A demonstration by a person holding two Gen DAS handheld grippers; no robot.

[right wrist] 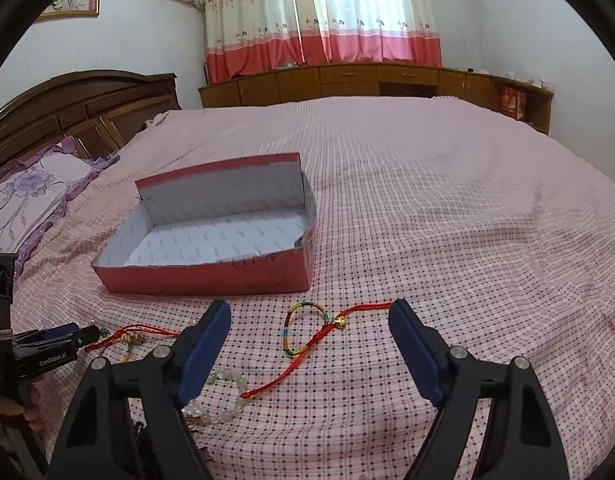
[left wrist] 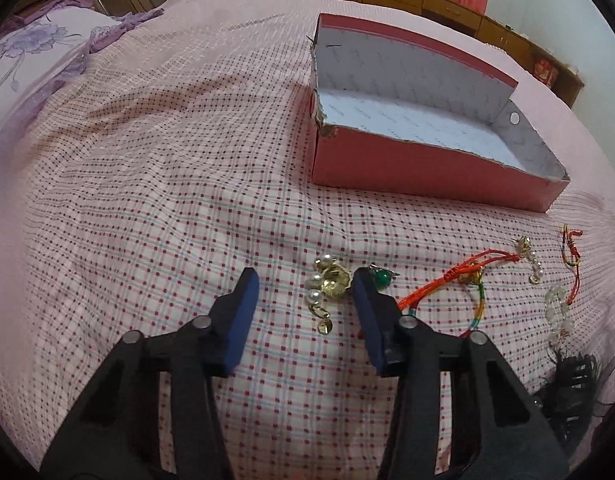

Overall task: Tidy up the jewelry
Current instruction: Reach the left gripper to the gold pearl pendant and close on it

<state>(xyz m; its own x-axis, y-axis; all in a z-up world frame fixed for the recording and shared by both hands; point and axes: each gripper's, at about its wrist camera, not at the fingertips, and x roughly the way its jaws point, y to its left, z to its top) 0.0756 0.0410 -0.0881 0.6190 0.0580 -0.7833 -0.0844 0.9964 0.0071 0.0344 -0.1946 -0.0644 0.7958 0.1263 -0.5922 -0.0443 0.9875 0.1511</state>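
Bedspread: both jaws spread; only left view shows pearl brooch.

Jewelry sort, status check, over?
Left tool open around gold pearl brooch. Right tool open above rainbow bracelet. Red box empty, path clear.
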